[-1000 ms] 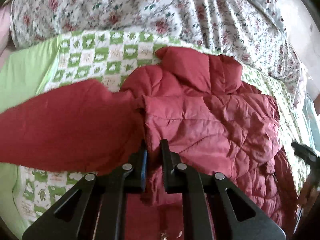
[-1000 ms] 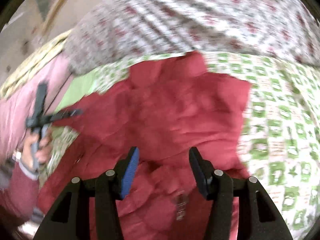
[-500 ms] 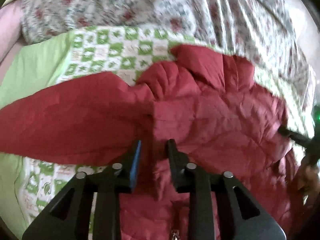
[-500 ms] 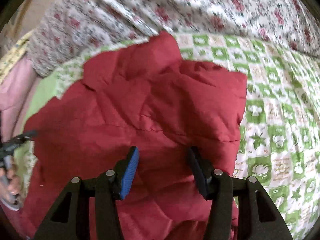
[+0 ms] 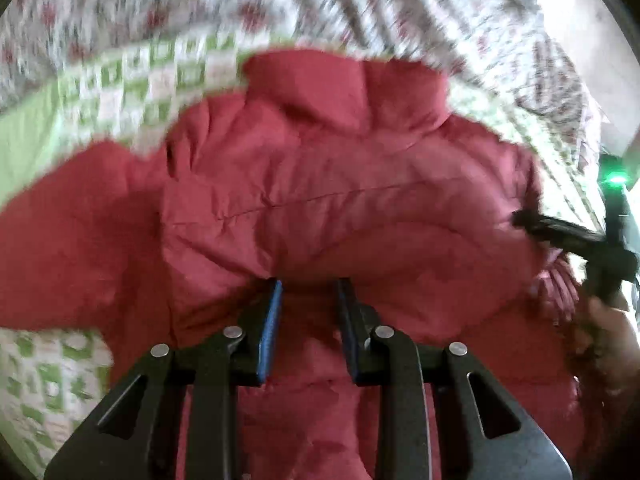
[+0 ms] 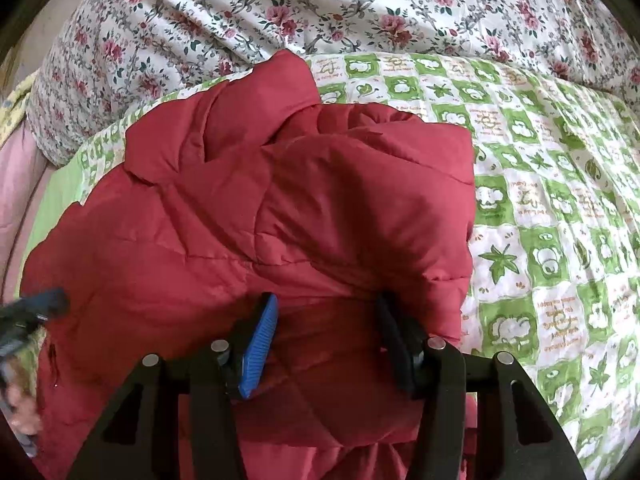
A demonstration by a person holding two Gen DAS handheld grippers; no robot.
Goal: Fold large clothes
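Since 1.0 s ago: left gripper point(image 5: 308, 292) has let go, fingers now parted with only loose fabric between them. Right gripper point(image 6: 326, 312) wide open, gripping nothing, over the folded red padded jacket point(image 6: 256, 208), which lies on the green-checked quilt point(image 6: 552, 184).

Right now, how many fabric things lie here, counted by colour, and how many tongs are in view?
Red: 1, the padded jacket
Green-and-white checked: 1, the quilt
Floral white with pink roses: 1, the bedcover
Black tongs: 2, left tongs and right tongs, both open
Total: 5
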